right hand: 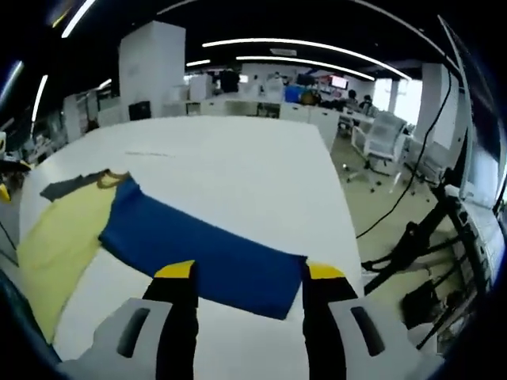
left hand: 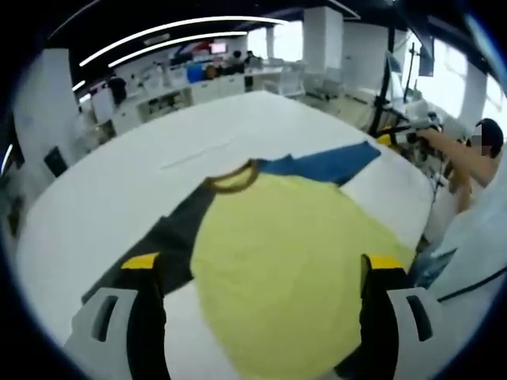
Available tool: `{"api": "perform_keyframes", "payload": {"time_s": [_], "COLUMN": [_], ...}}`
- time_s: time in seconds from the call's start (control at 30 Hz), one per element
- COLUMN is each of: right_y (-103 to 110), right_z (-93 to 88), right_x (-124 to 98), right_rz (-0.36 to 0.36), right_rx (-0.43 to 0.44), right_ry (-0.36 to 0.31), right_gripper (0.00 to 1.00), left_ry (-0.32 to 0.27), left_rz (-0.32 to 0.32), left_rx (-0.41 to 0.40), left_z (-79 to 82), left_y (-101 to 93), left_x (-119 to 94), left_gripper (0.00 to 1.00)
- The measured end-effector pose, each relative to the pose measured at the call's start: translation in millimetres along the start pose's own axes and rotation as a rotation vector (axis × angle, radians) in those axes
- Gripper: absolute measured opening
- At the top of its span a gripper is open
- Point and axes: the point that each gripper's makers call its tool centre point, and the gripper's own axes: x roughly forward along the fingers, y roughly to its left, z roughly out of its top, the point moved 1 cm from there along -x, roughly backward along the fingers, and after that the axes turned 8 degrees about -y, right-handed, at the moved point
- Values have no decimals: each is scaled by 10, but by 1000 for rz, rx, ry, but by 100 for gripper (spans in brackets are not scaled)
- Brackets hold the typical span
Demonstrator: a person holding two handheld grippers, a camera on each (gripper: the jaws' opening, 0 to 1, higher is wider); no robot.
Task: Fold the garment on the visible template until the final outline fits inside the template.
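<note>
Your left hand-held gripper point(left hand: 263, 273) is spread wide over the yellow body of the garment point(left hand: 293, 261), flat on the white desk point(left hand: 142, 174). Right hand-held gripper point(right hand: 247, 277) also spread, at the blue sleeve point(right hand: 198, 253) end. Pinch the sleeve edge cleanly, fold inward without bunching.

1 garment point(left hand: 293, 253), 1 table point(left hand: 119, 190), 2 hand-held grippers point(left hand: 265, 273)

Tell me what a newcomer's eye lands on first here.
The yellow shirt body spread flat on the white table, right ahead of the open left tongs. Next, its blue sleeve, stretched out sideways in front of the open right tongs, and the dark sleeve on the opposite side.
</note>
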Motion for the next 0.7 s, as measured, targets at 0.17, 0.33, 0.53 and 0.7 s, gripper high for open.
{"api": "perform_keyframes", "payload": {"time_s": [0.17, 0.33, 0.53, 0.7], "right_y": [-243, -326, -448, -509], "right_z": [-113, -231, -340, -483], "right_x": [93, 160, 260, 354], "right_rz": [-17, -24, -58, -62], "right_rx": [42, 62, 105, 170], "right_ry": [19, 45, 65, 77], "right_gripper": [40, 28, 21, 21], "left_ry": [9, 14, 22, 6], "left_rz": [8, 6, 12, 0], "left_rx": [-1, 1, -5, -21], "left_z": [-6, -7, -27, 5], "left_y": [2, -14, -18, -63], "left_x": [-12, -9, 3, -4], "left_gripper": [99, 99, 99, 99]}}
